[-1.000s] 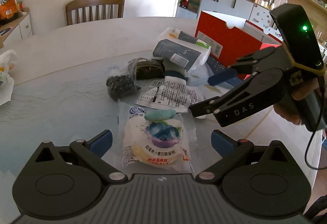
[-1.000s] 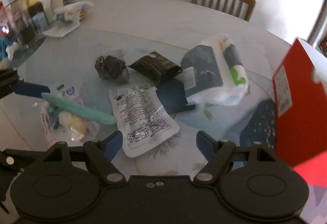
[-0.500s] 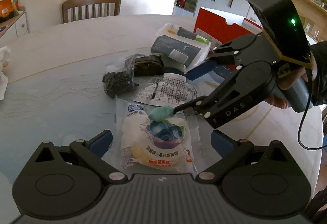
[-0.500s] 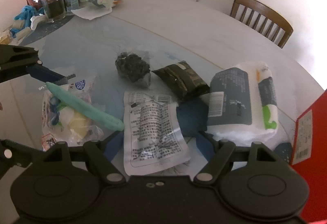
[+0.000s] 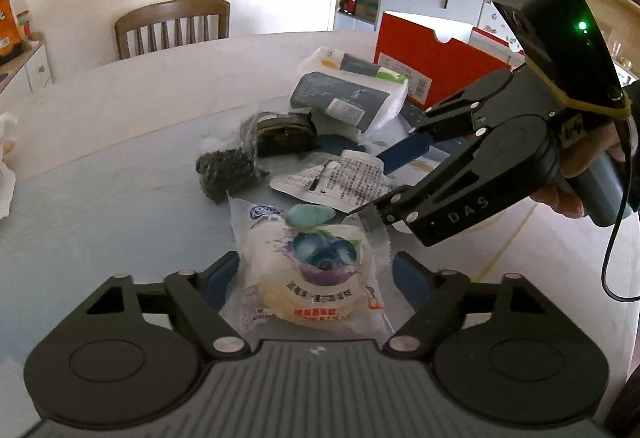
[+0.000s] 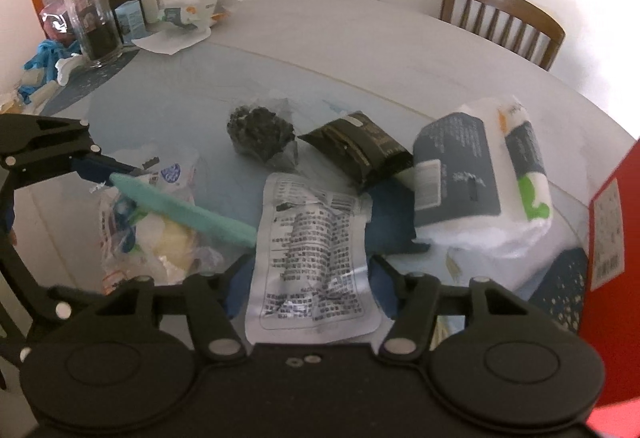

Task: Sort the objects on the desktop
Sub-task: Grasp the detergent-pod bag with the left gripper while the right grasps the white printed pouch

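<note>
left gripper: closing round snack bag | right gripper: closing round white pouch (no contact visible)

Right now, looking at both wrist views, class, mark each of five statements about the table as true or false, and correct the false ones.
1. A teal stick lies across the blueberry snack packet. True.
2. The left gripper has the snack packet between its closing jaws. True.
3. The white printed pouch stands upright. False: it lies flat on the table, between the right gripper's closing jaws.
4. The red box is at the table's left edge by the glass jar. False: it stands at the right, behind the tissue pack.
5. No chair is visible. False: a wooden chair stands behind the table.
</note>
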`<act>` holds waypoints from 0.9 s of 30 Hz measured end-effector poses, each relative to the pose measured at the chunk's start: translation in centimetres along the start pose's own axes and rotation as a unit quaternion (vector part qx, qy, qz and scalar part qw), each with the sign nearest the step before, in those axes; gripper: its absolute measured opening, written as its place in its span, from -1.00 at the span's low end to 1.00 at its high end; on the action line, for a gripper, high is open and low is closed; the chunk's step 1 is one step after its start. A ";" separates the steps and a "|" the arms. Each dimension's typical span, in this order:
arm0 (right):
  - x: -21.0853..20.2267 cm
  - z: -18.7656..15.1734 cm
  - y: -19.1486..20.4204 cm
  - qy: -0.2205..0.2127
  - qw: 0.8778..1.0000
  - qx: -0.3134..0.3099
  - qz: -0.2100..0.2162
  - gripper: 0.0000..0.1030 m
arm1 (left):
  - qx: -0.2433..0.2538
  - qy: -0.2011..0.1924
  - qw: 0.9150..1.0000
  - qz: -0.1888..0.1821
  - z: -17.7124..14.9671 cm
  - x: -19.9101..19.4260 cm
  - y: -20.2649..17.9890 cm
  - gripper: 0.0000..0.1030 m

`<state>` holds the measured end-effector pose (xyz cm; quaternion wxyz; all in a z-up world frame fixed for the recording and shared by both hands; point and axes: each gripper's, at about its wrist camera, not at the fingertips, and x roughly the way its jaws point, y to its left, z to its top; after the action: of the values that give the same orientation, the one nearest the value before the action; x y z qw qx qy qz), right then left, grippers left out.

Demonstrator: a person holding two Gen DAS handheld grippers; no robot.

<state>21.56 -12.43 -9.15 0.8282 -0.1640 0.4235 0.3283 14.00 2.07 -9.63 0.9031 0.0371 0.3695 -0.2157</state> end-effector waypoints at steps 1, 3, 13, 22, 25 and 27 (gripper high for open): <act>-0.1 -0.1 0.0 0.000 1.000 0.003 -0.002 0.16 | 0.001 0.002 1.000 -0.001 0.1 0.0 0.0 0.57; -0.4 -0.4 0.0 0.003 1.000 0.007 -0.008 0.16 | -0.002 0.003 1.000 -0.003 0.1 0.0 0.1 0.47; -2.1 -2.0 -0.6 0.009 0.998 0.046 -0.031 0.14 | -0.026 0.025 0.999 -0.023 1.0 0.0 0.3 0.17; -4.4 -3.5 -0.5 0.010 0.995 0.087 -0.046 0.13 | -0.039 0.049 0.997 -0.034 2.2 0.1 -0.7 0.06; -5.3 -4.2 -0.7 0.008 0.993 0.104 -0.054 0.13 | -0.037 0.050 0.997 -0.038 2.4 0.0 -1.2 0.05; -6.0 -4.6 -0.9 0.004 0.992 0.116 -0.057 0.13 | -0.036 0.050 0.997 -0.042 2.6 -0.1 -1.6 0.04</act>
<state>16.90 -18.05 -7.02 0.8570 -0.0923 0.4523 0.2289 15.00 0.10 -7.51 0.8741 -0.0004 0.4234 -0.2382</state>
